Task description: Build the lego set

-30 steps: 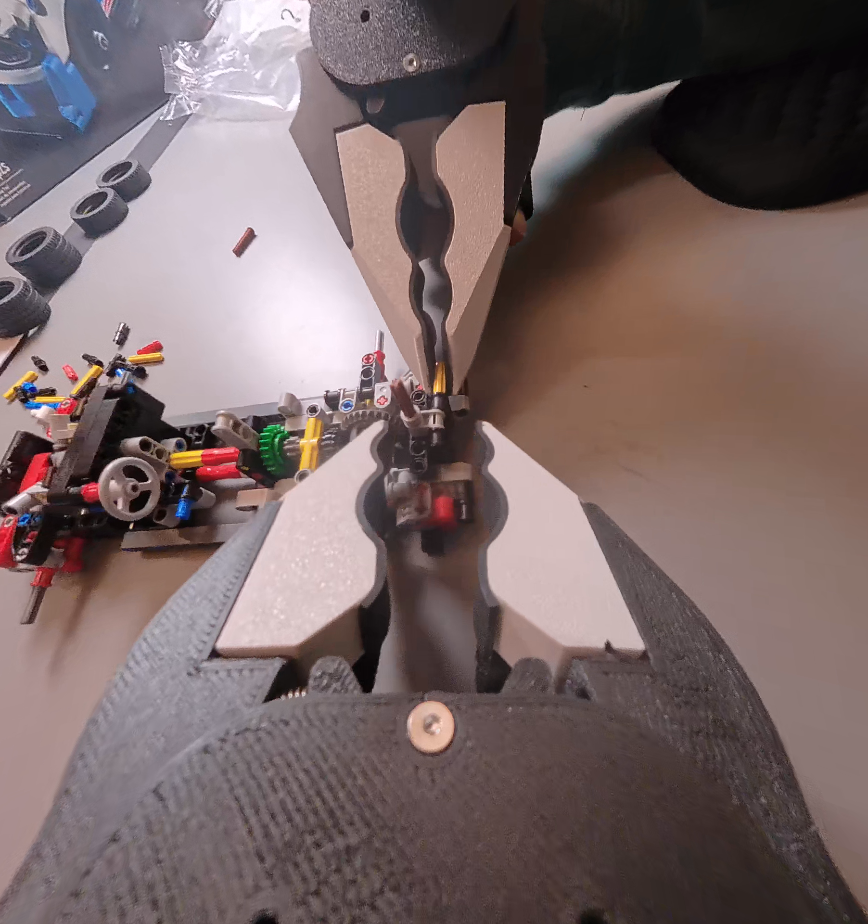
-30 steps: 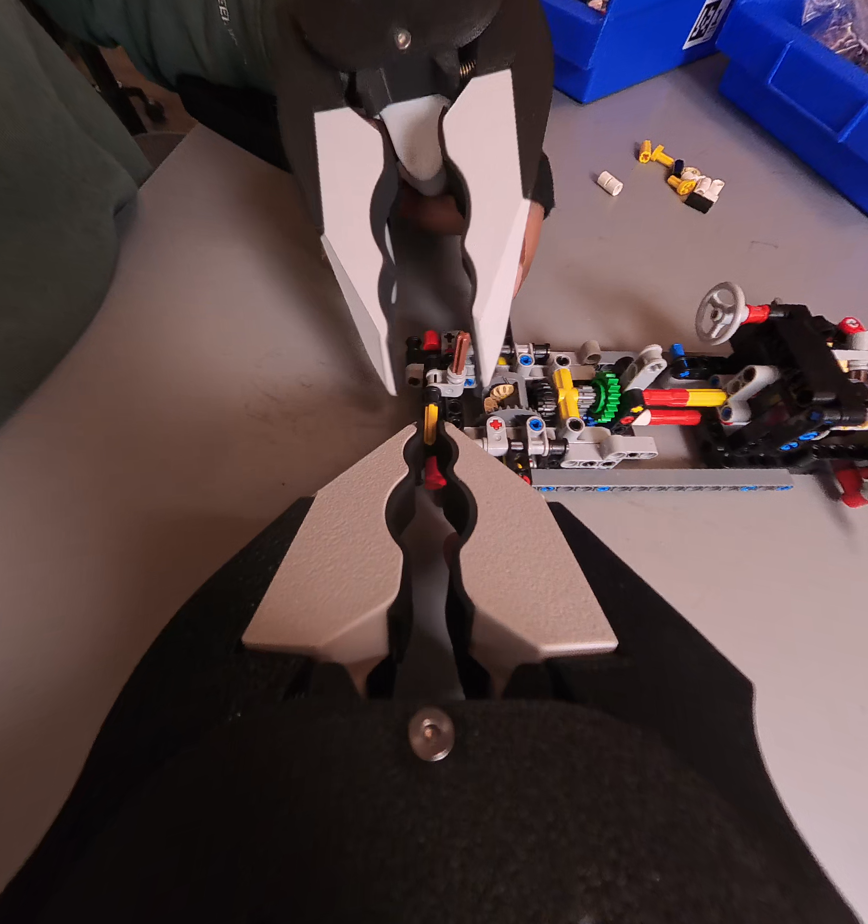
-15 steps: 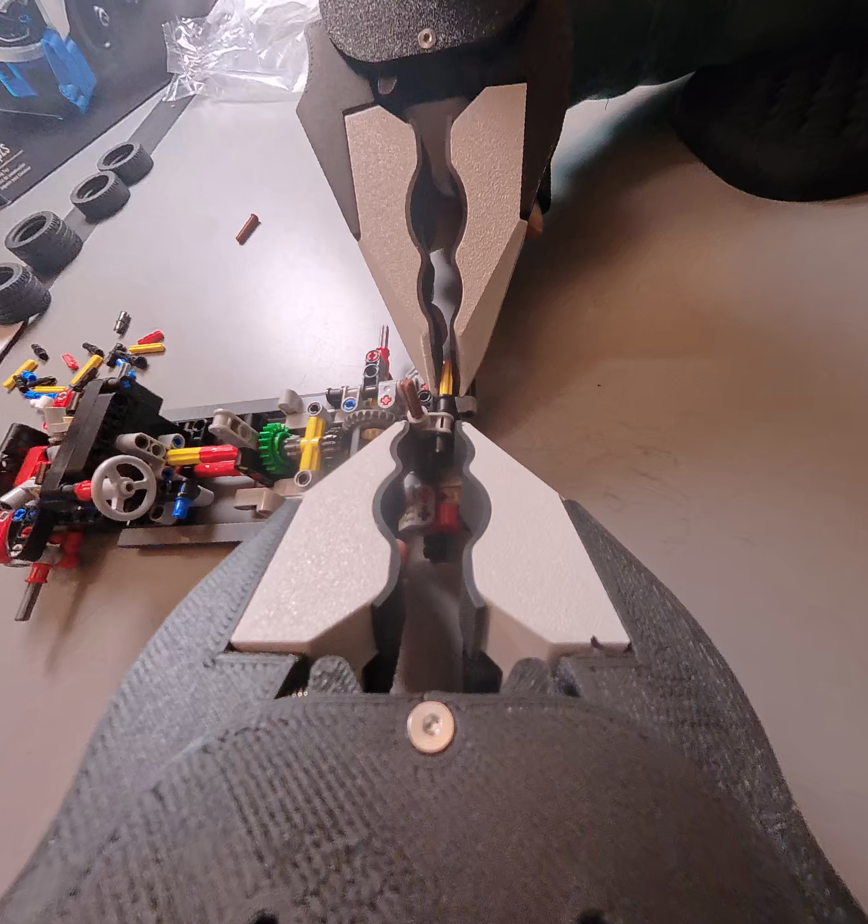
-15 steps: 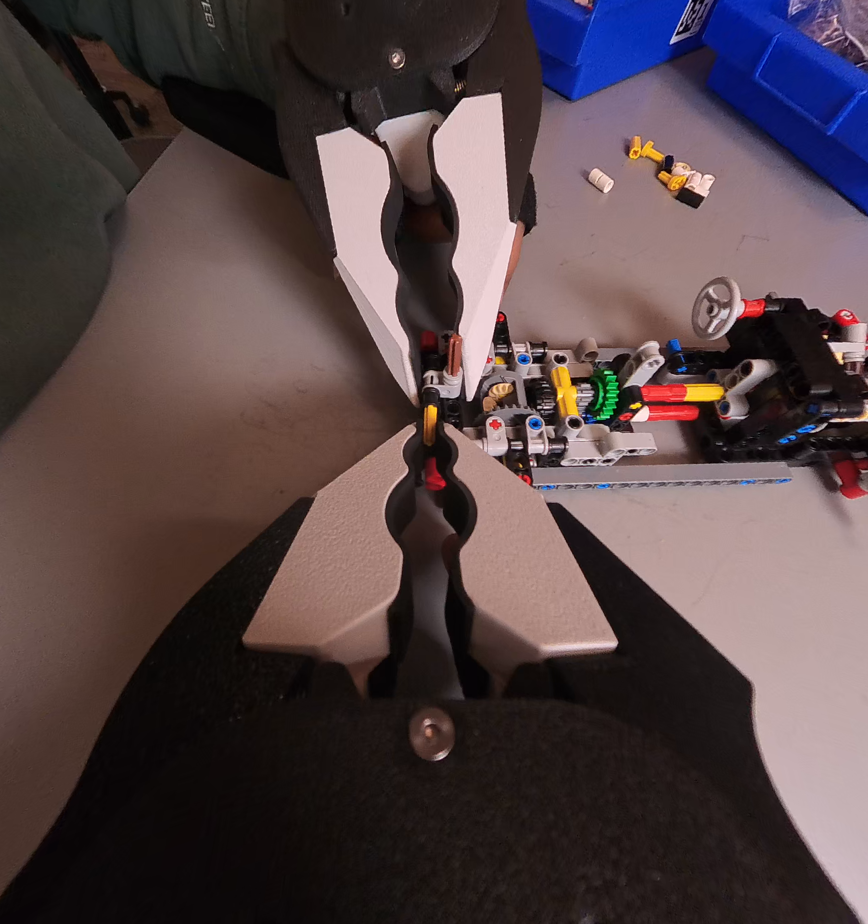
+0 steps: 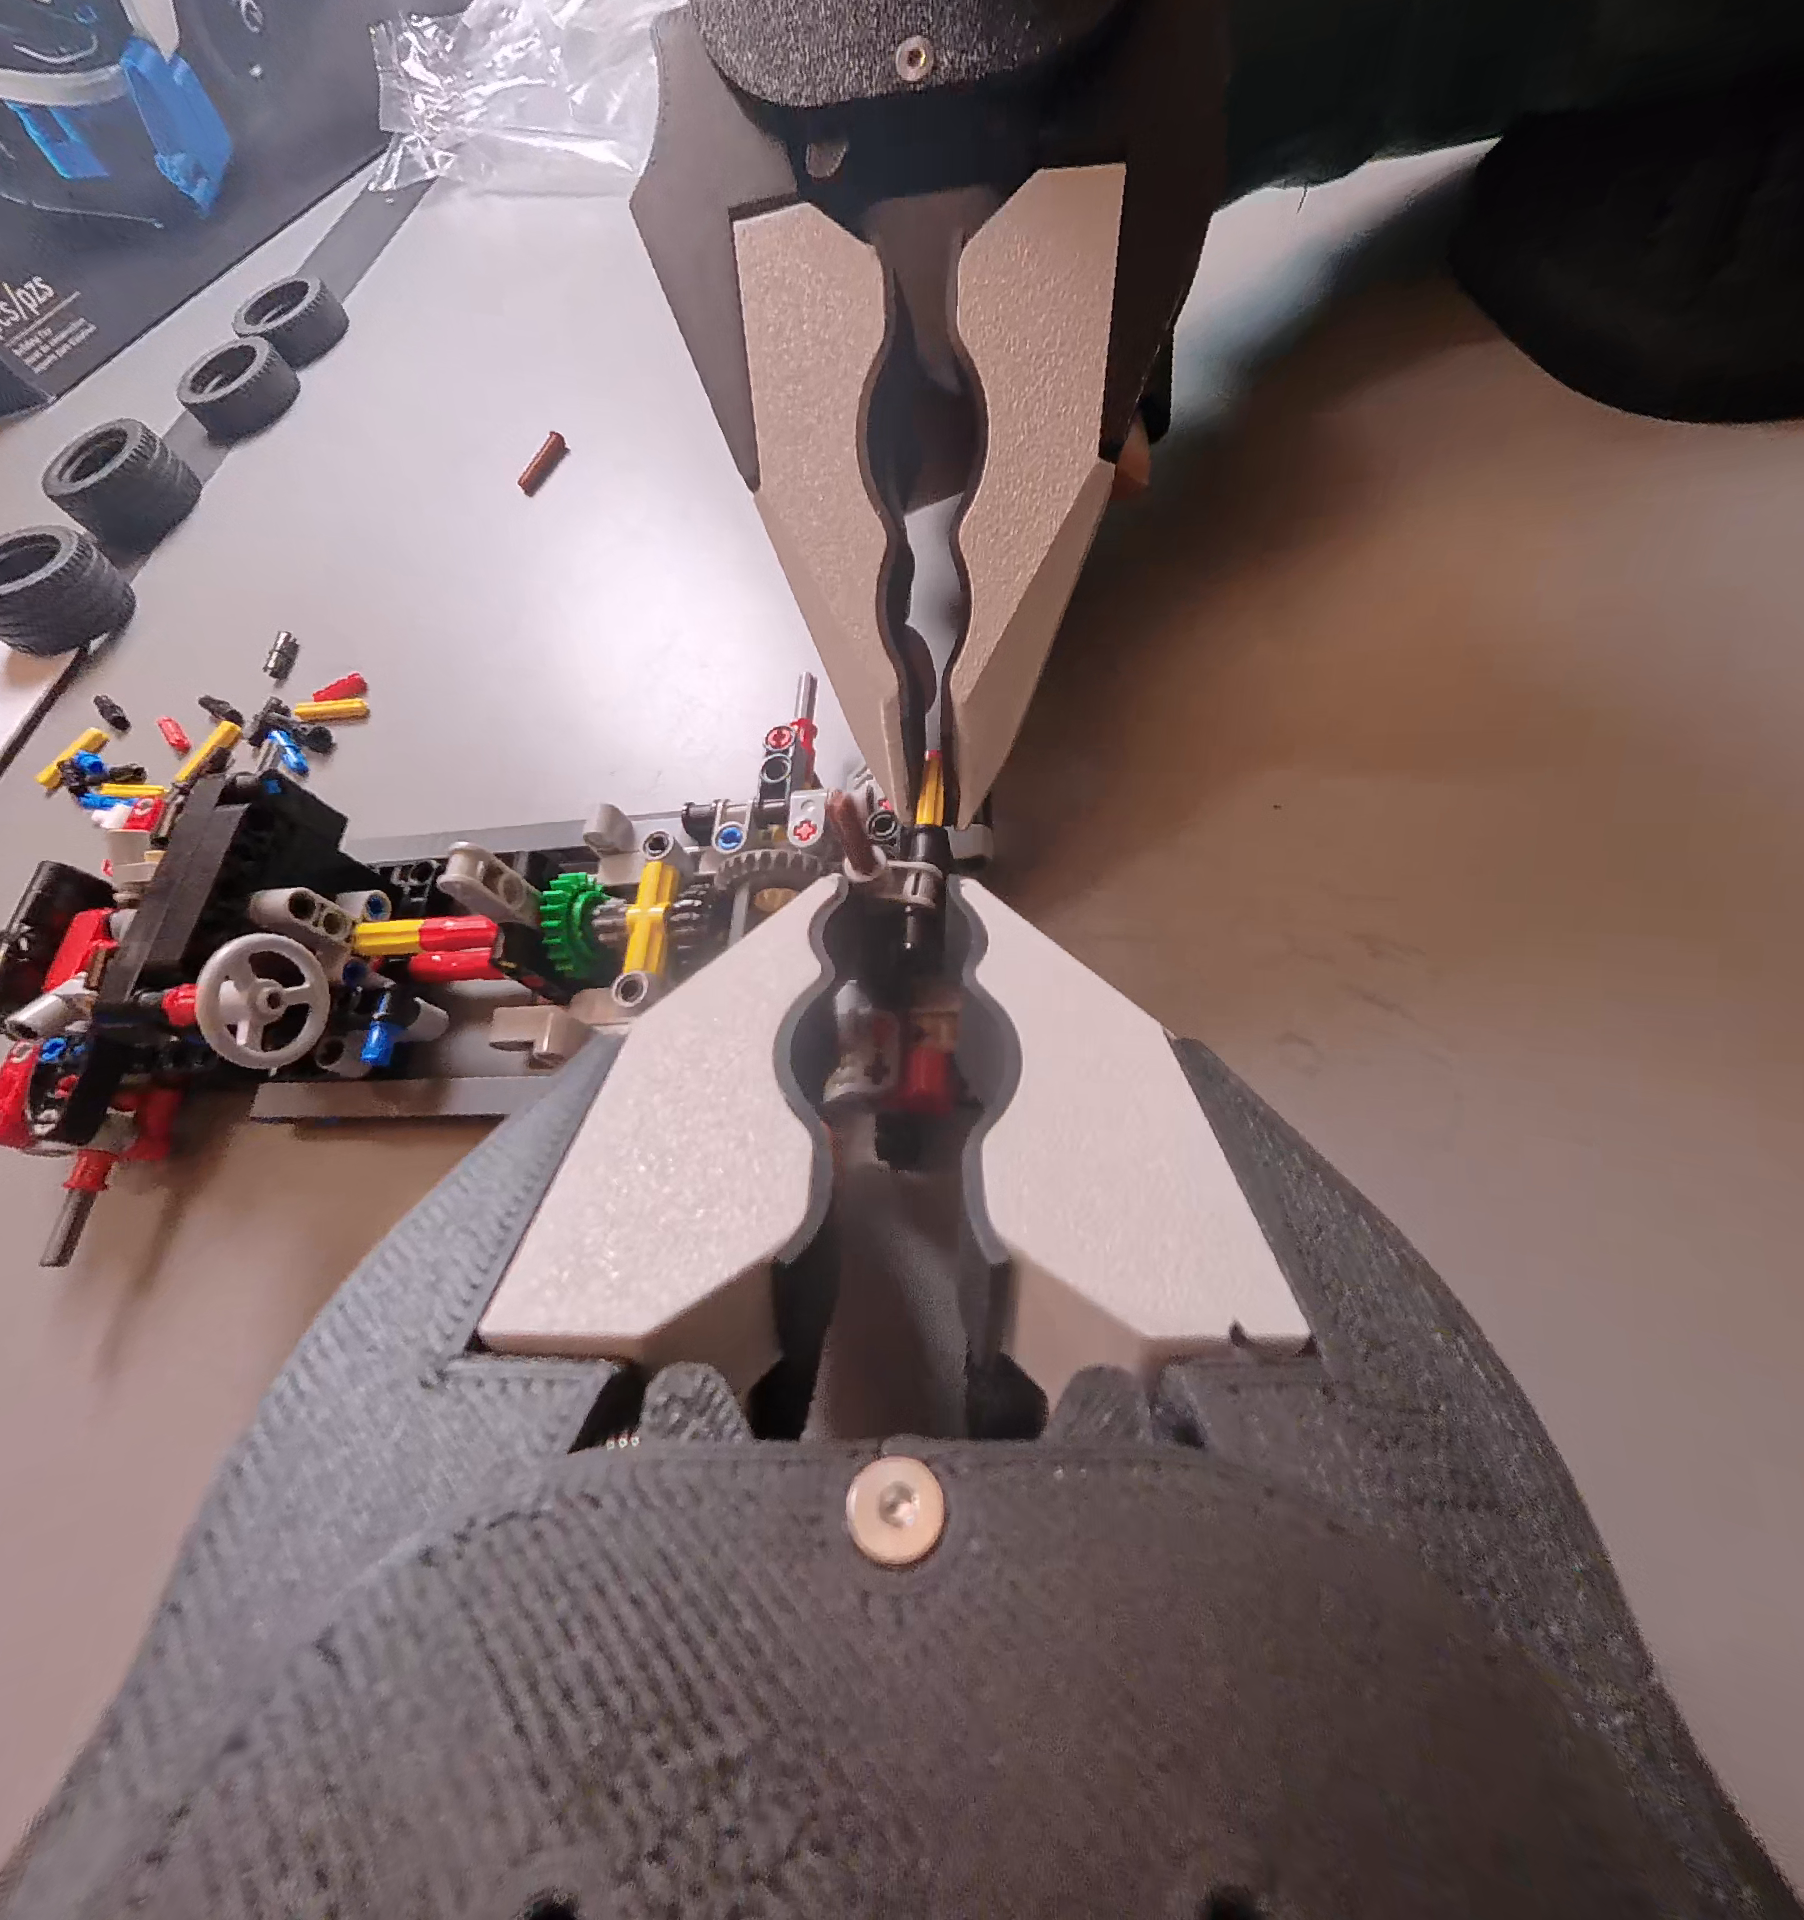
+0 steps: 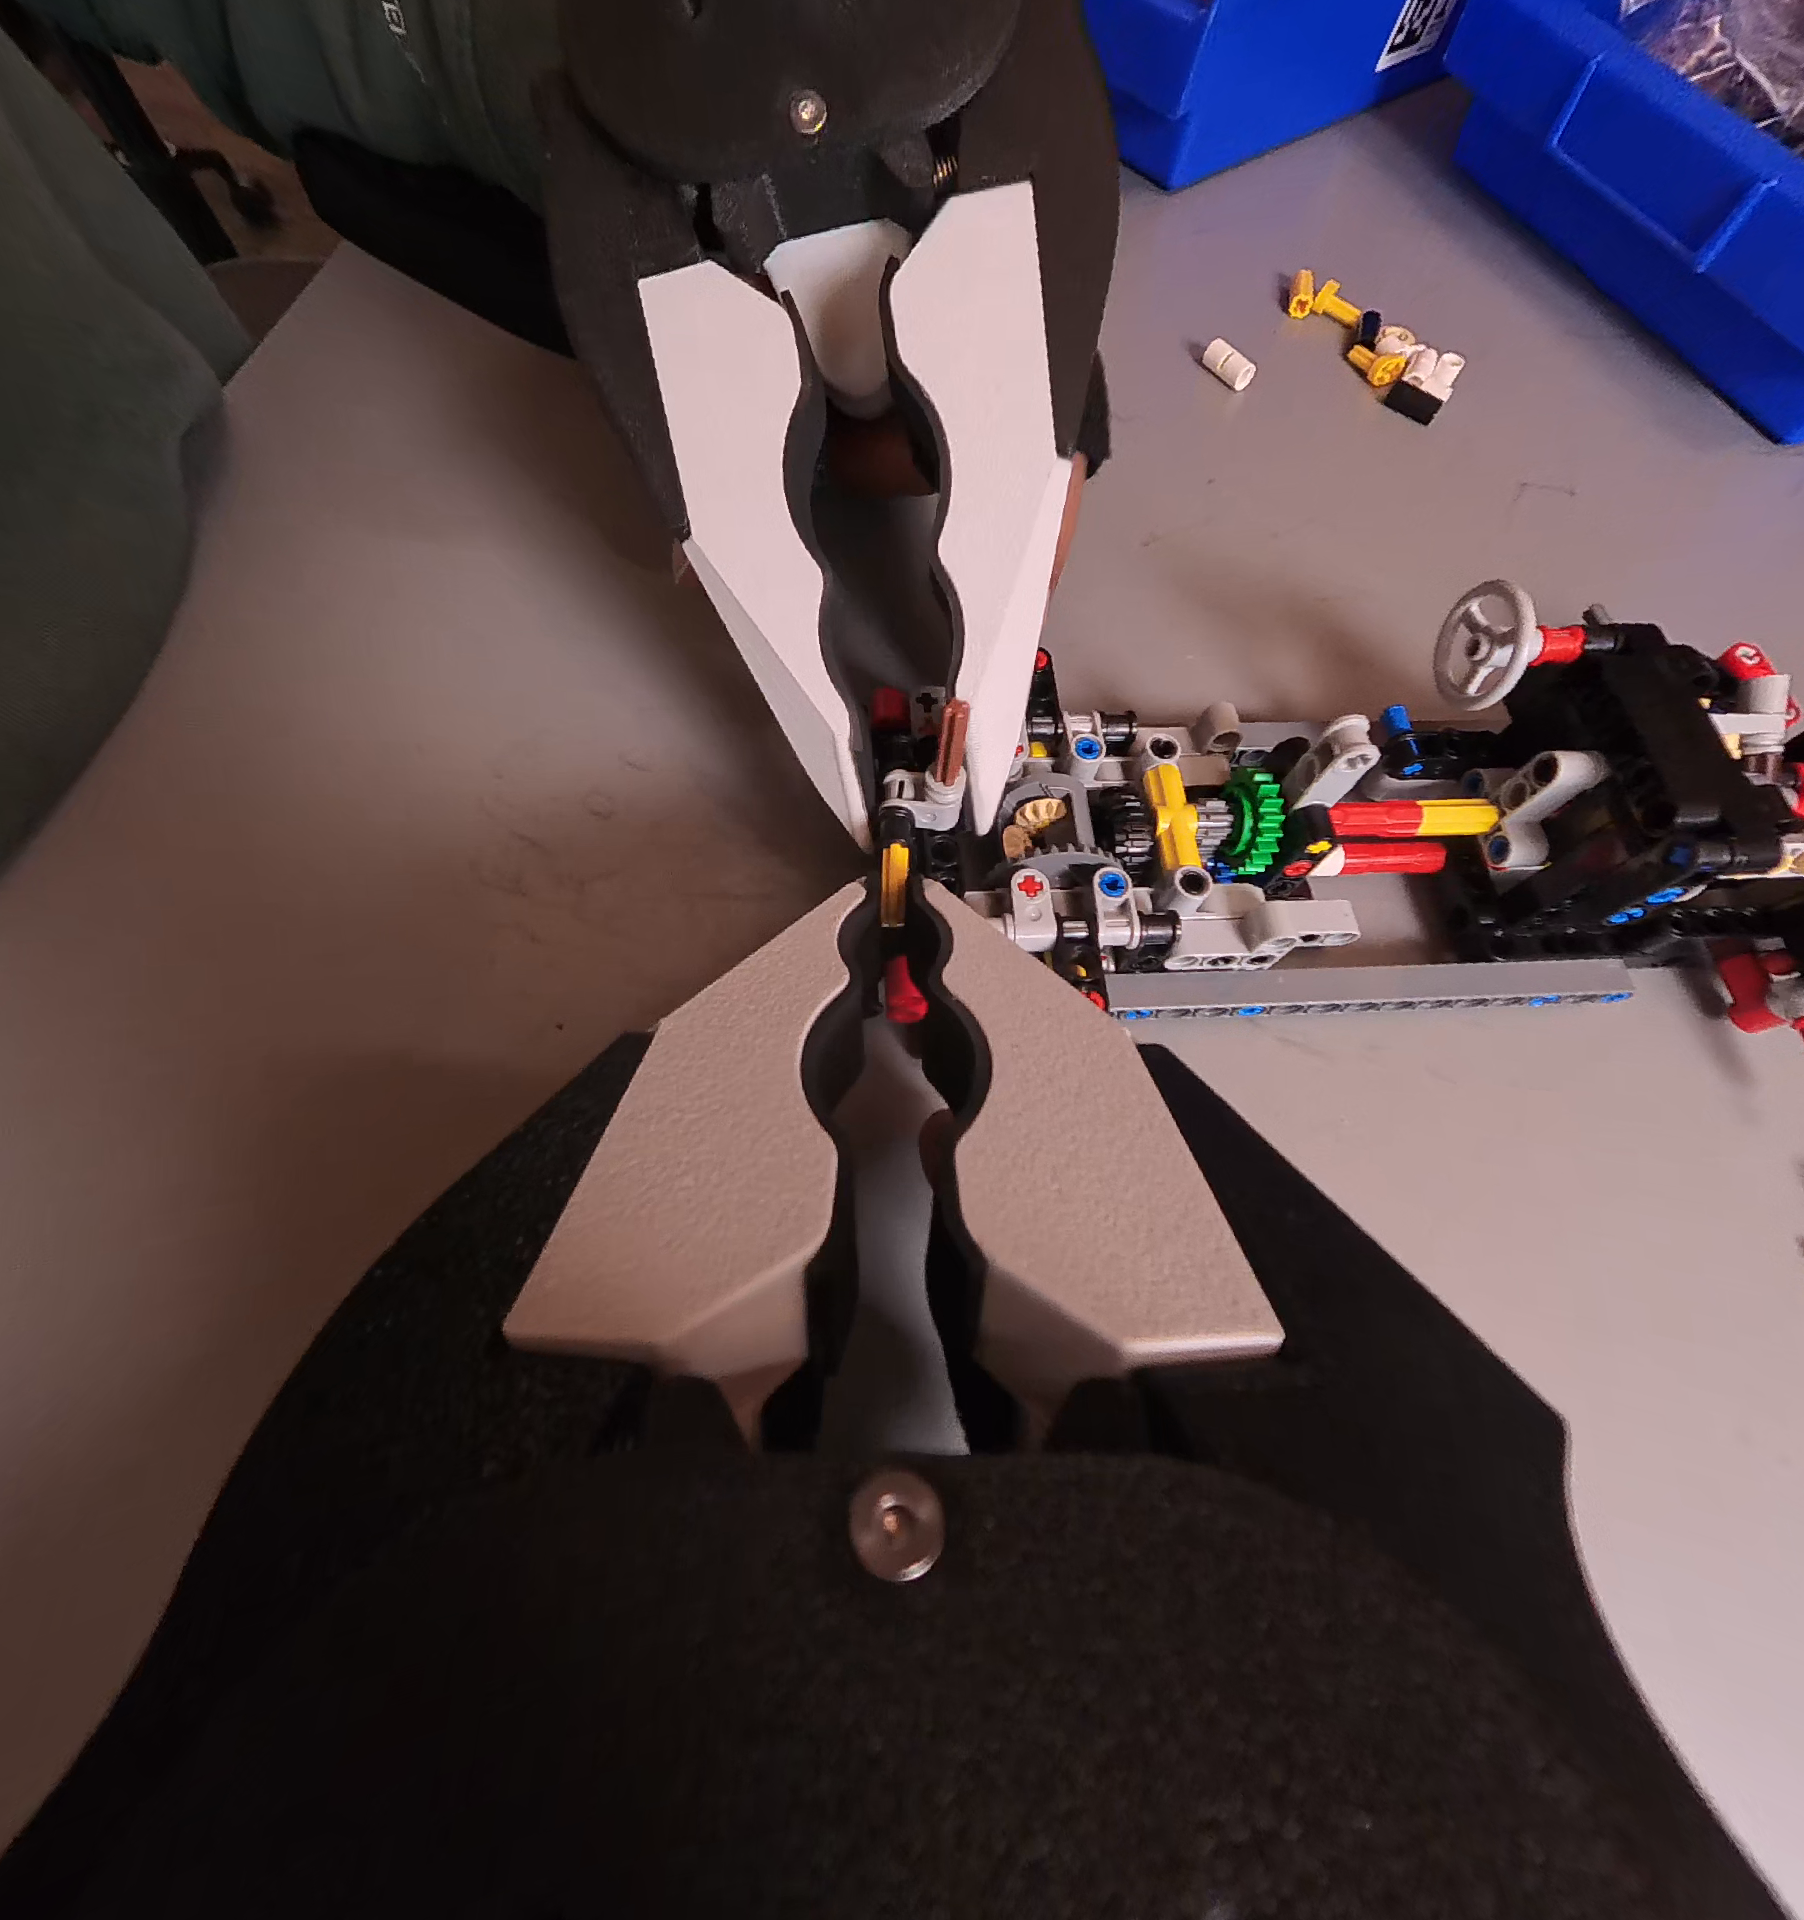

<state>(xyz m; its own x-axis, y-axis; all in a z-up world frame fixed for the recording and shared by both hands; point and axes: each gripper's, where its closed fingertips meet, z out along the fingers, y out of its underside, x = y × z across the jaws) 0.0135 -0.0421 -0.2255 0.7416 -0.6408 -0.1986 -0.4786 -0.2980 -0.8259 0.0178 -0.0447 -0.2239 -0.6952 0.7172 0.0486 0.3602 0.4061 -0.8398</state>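
**Seating a yellow axle at the chassis end**

Left gripper (image 5: 903, 914) clamps the chassis (image 5: 524, 935) end on the table (image 5: 1397, 831); right gripper (image 6: 893, 909) pinches the yellow axle (image 6: 892, 883). Next, likely: push it straight in, chassis held firm

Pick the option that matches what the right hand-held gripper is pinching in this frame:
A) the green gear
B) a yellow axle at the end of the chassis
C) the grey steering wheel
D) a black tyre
B: in the right wrist view the right hand-held gripper is shut on the yellow axle at the near end of the chassis, far from the steering wheel and green gear.
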